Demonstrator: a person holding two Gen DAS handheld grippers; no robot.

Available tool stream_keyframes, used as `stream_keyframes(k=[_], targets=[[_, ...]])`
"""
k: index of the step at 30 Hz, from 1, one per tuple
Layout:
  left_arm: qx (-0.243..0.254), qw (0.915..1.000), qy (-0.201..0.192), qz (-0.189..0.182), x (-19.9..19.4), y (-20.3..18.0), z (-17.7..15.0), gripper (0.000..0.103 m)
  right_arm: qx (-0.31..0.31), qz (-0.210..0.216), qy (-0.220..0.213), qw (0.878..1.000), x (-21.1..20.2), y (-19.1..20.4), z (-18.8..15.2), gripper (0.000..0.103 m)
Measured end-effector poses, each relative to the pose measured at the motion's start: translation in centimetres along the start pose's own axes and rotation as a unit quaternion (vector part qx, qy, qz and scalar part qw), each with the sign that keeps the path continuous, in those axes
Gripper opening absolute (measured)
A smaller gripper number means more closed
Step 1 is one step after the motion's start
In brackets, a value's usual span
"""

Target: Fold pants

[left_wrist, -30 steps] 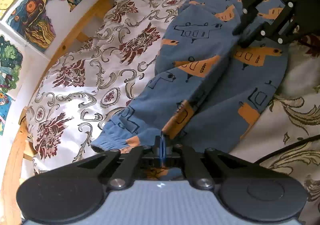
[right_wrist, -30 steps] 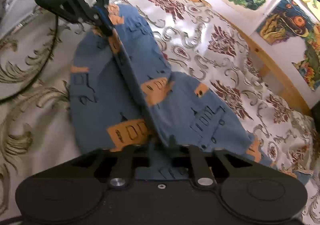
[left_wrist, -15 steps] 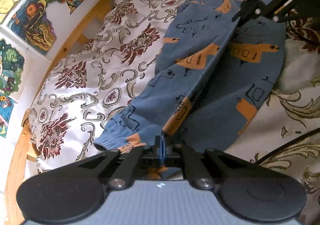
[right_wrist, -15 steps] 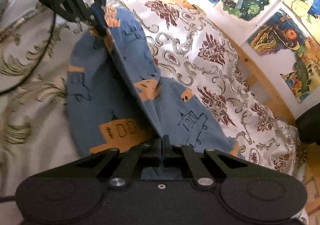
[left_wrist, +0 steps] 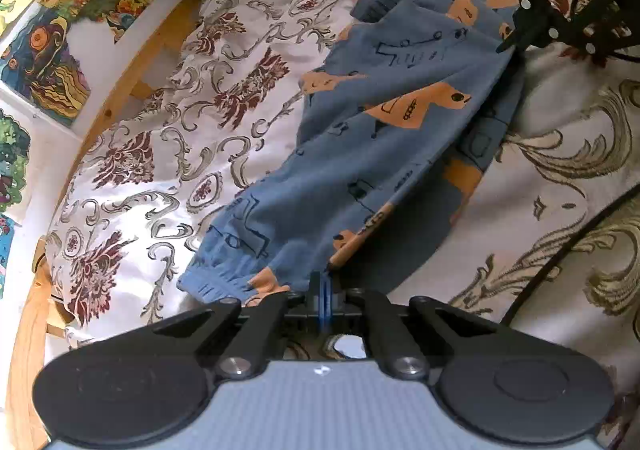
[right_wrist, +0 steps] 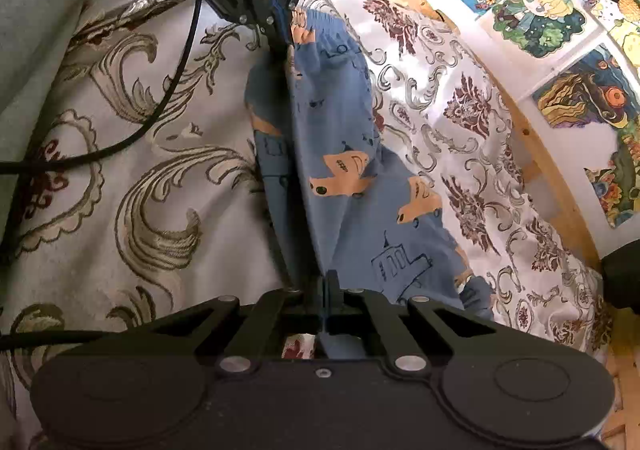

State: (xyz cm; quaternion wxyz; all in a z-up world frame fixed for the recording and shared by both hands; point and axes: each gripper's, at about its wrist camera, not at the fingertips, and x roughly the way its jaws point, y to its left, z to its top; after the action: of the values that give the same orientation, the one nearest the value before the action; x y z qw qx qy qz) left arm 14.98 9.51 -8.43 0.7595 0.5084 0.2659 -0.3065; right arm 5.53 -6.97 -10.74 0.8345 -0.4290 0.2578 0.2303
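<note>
We hold the blue pants (left_wrist: pixel 384 137) taut over the bed (left_wrist: pixel 552 177), left gripper (left_wrist: pixel 325 286) and right gripper (right_wrist: pixel 325 290) each clamped on fabric.

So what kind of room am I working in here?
Most likely a bedroom, probably a child's: the pants lie on a patterned bedspread inside a wooden bed frame, with cartoon drawings taped to the wall.

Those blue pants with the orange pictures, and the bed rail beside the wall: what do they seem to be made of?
The blue pants with orange printed patches look like soft matte knit, probably cotton jersey: they drape in loose folds and the cuff is gathered with elastic. The pale bed rail looks like unpainted wood, perhaps pine, showing grain and a knot. Both pairs of tongs are clamped on the pants' edge.
</note>
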Motion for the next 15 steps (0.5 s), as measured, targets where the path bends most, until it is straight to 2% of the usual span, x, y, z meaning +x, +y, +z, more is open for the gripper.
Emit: stream_keyframes(k=[15], targets=[[0.016, 0.9998, 0.004, -0.013, 0.1, -1.2, -0.6, 0.001, -0.002, 0.005, 0.0, 1.0, -0.5, 0.4, -0.4, 0.0]])
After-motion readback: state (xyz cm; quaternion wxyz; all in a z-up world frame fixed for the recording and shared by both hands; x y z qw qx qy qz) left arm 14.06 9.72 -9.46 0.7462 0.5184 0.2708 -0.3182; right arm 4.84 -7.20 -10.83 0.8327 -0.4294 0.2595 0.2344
